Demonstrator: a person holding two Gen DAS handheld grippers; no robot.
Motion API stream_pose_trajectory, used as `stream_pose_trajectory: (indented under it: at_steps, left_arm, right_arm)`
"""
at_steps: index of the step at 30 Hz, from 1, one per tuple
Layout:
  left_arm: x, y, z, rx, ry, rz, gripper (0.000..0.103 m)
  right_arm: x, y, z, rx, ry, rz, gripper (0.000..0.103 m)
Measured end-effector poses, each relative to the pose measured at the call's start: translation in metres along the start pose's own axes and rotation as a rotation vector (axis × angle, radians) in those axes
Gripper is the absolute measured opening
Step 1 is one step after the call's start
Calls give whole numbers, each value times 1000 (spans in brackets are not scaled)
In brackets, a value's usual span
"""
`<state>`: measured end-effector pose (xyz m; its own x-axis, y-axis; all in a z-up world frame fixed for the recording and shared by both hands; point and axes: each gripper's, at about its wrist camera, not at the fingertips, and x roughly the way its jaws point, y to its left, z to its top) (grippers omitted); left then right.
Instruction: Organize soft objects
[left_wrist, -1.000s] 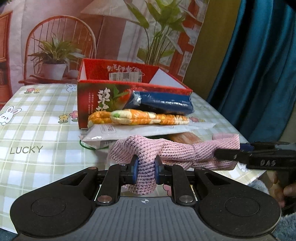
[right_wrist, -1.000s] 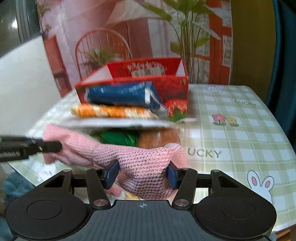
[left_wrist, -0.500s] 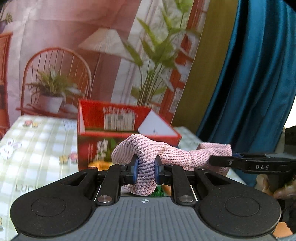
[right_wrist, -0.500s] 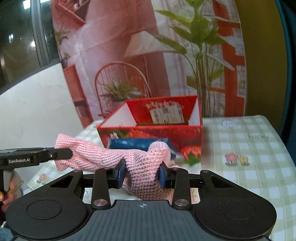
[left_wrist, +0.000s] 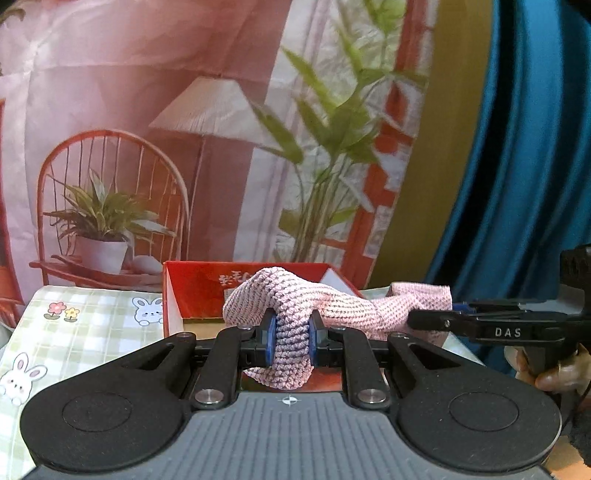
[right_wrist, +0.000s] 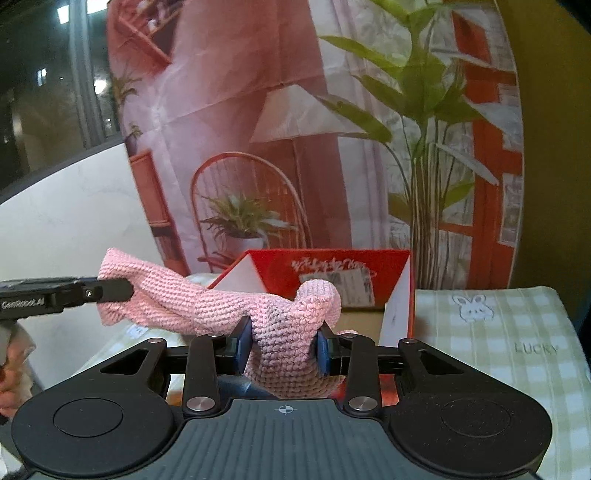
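A pink knitted cloth (left_wrist: 351, 310) hangs stretched in the air between my two grippers, in front of the open red cardboard box (left_wrist: 199, 291). My left gripper (left_wrist: 291, 332) is shut on one bunched end of it. My right gripper (right_wrist: 283, 345) is shut on the other end, a thicker wad of the pink knitted cloth (right_wrist: 207, 306). In the left wrist view the right gripper (left_wrist: 424, 321) comes in from the right edge. The left gripper (right_wrist: 118, 290) enters the right wrist view from the left. The red box (right_wrist: 332, 262) stands behind the cloth, its inside mostly hidden.
A green checked tablecloth (left_wrist: 92, 325) with rabbits and flowers covers the table (right_wrist: 498, 332). A printed backdrop with a chair, lamp and plants hangs behind. A blue curtain (left_wrist: 517, 184) is on the right. A hand (left_wrist: 554, 376) holds the right gripper's handle.
Both grippers have risen with the pink cloth and come closer to the red box. The packets in front of the box have dropped out of view. The right jaws have narrowed on the cloth.
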<state>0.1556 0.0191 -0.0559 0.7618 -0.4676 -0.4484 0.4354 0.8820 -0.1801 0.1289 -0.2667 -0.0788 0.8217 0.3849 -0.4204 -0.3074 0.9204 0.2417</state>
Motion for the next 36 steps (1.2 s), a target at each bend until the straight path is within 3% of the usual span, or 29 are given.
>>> stream_pose_trajectory:
  at_steps: [6,16,32,36]
  left_arm:
    - [64,28,13,-26,98,42,18]
    - [137,68,8,-59,233,91,18]
    - [182,84,22,-11,267,136,19]
    - [188,83,25,7,264,129,24]
  right_arm:
    - [72,-32,24,25,47,-4,32]
    - [162,-58,22,46,211,-35,32]
    - [219,-61,40,-4,303,-73,32]
    - [225,-64,46,-2,305,-100,33]
